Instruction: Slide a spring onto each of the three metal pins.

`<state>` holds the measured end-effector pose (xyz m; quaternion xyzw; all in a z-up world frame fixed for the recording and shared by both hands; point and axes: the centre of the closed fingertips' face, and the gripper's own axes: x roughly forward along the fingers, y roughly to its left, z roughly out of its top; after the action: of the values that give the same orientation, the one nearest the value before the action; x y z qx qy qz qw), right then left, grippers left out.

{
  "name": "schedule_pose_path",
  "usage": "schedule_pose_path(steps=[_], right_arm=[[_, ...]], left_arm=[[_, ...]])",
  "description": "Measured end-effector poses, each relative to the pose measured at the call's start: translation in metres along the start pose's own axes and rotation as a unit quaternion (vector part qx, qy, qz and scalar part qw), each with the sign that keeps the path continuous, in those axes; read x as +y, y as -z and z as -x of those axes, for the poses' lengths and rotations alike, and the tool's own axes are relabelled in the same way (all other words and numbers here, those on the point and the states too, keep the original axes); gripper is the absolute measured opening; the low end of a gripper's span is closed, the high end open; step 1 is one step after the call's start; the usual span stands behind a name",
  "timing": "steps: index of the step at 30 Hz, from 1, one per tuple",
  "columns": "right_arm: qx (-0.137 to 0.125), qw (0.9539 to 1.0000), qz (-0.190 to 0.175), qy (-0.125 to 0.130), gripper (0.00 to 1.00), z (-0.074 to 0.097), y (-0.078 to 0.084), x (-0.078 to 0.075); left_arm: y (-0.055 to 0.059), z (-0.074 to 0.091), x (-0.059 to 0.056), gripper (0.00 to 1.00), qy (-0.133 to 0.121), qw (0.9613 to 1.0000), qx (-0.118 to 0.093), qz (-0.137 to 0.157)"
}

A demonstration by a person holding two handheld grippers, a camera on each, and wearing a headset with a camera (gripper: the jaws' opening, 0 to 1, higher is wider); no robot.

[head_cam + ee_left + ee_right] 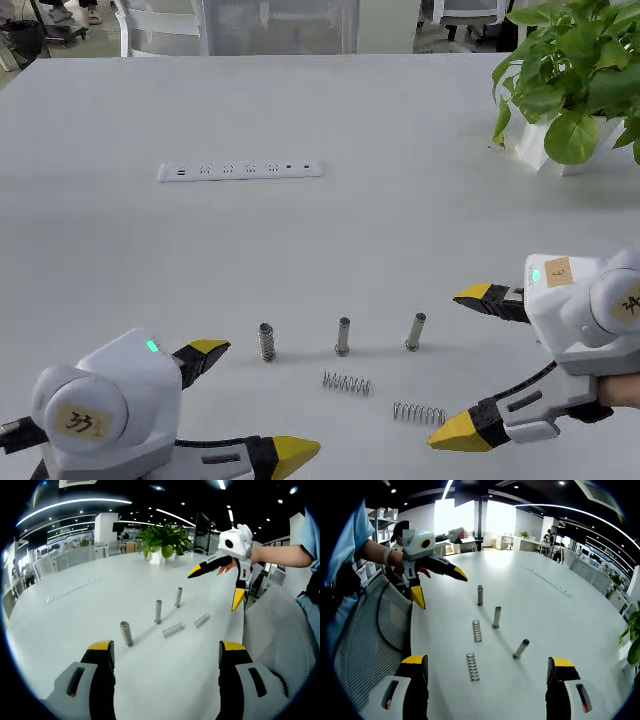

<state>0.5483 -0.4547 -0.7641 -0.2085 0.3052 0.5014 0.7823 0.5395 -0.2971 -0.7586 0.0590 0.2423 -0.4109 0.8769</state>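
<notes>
Three pins stand in a row on the tabletop (400, 210). The left pin (266, 329) wears a fitted spring (267, 346); the middle pin (343, 336) and right pin (416, 332) are bare. At 6 o'clock of each bare pin a loose spring lies flat: the nearer-left spring (346, 382) and the nearer-right spring (418, 412).

The left tool (255, 400) at 7 o'clock and the right tool (460, 365) at 3 o'clock both gape wide, holding nothing.

A power strip (240, 170) lies at 11 o'clock. At 1 o'clock a white pot (540, 148) holds a leafy plant (570, 60).

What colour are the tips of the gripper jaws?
Yellow, on both the left gripper and the right gripper; clearest in the head view.
</notes>
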Motion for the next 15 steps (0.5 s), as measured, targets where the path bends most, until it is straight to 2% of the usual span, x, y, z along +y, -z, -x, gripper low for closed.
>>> schedule_pose_path(steps=[5, 6, 9, 15], right_arm=[[-0.005, 0.9998, -0.017, 0.012, 0.99, 0.011, 0.012, 0.003], [-0.005, 0.9997, -0.021, 0.015, 0.99, 0.014, 0.015, 0.003], [-0.005, 0.9995, -0.027, 0.018, 0.99, 0.019, 0.019, 0.003], [-0.006, 0.9990, -0.037, 0.025, 0.99, 0.025, 0.027, 0.005]], left_arm=[[-0.002, -0.003, -0.003, 0.82, 0.007, 0.9999, 0.001, -0.013], [-0.004, -0.004, -0.001, 0.80, 0.005, 0.9997, -0.006, -0.024], [-0.003, -0.007, 0.001, 0.76, 0.005, 0.9997, -0.010, -0.022], [0.002, -0.015, -0.001, 0.71, 0.020, 0.9988, 0.004, -0.044]])
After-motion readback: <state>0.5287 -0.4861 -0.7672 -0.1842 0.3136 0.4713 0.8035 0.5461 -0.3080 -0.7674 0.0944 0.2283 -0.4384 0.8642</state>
